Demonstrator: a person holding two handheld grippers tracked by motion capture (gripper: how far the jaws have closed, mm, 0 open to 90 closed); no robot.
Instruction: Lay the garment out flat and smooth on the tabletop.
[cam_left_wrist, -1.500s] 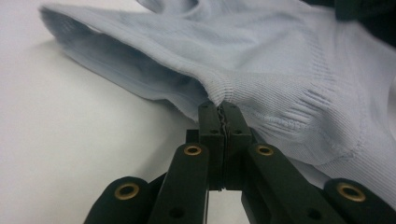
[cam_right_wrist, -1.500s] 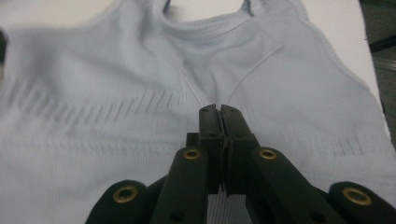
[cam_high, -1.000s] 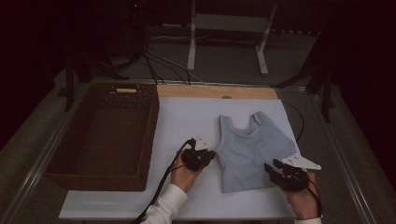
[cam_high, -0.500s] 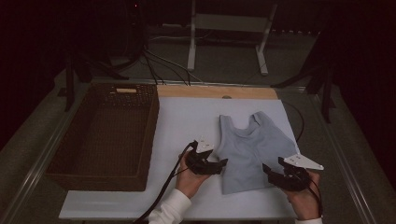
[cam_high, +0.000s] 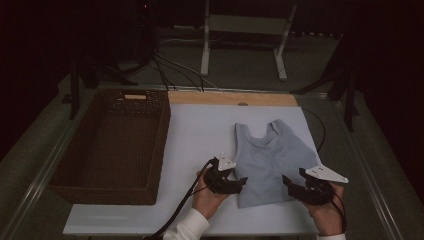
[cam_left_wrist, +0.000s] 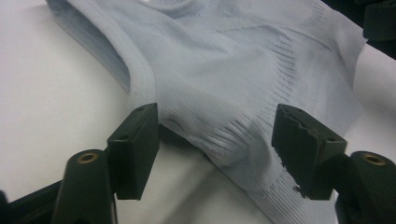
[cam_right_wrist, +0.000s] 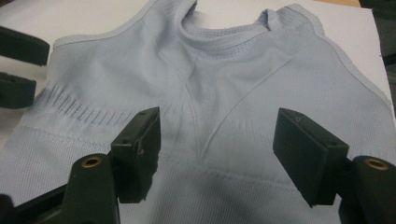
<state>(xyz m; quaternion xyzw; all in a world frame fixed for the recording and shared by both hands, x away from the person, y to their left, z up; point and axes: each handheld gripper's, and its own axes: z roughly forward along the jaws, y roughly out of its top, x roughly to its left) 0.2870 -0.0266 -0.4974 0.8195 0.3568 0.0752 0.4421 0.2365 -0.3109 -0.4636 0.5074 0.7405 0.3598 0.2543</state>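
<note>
While the wicker basket (cam_high: 112, 142) waits at the left of the table (cam_high: 200, 135), the pale blue tank top (cam_high: 270, 160) lies flat right of centre, straps pointing away from the person. The left gripper (cam_high: 239, 184) sits at the garment's left hem corner with its jaws spread wide around the edge. The right gripper (cam_high: 289, 184) hovers low at the right hem corner, jaws equally apart, nothing held. To pinch well, each should probably slide one jaw under the ribbed hem and take both layers, closing evenly. Both hands (cam_high: 210, 197) come in from below, grippers angled inward toward each other.
</note>
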